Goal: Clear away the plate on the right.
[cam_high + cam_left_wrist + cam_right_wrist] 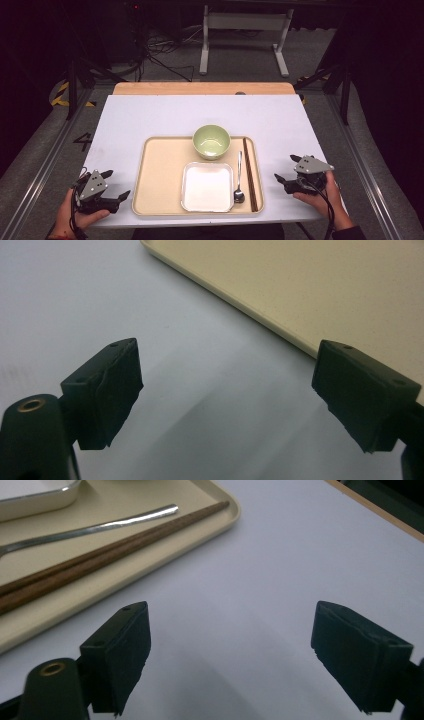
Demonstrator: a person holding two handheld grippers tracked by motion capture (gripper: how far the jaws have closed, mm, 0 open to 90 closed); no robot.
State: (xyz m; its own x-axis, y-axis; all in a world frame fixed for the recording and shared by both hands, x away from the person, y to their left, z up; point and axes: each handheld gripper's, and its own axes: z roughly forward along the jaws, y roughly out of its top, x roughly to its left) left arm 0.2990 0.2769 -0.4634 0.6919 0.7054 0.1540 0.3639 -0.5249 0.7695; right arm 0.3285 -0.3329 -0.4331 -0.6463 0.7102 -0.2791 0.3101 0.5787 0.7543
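A beige tray (160, 170) lies on the white table (150, 115). On it stand a green bowl (211, 141) and a white square dish (207, 186), with a metal spoon (239, 180) and brown chopsticks (249, 172) along its right side. My left gripper (116, 186) rests open by the tray's left edge (240, 300), nothing between its jaws. My right gripper (286, 169) is held open to the right of the tray, jaws empty over bare table. In the right gripper view the chopsticks (100, 555) and the spoon handle (110, 524) lie at upper left.
A wooden strip (200, 88) runs along the table's far edge. Beyond it stands a white metal frame (245, 30) on a dark floor with cables (160, 45). Metal rails (45, 165) flank the table.
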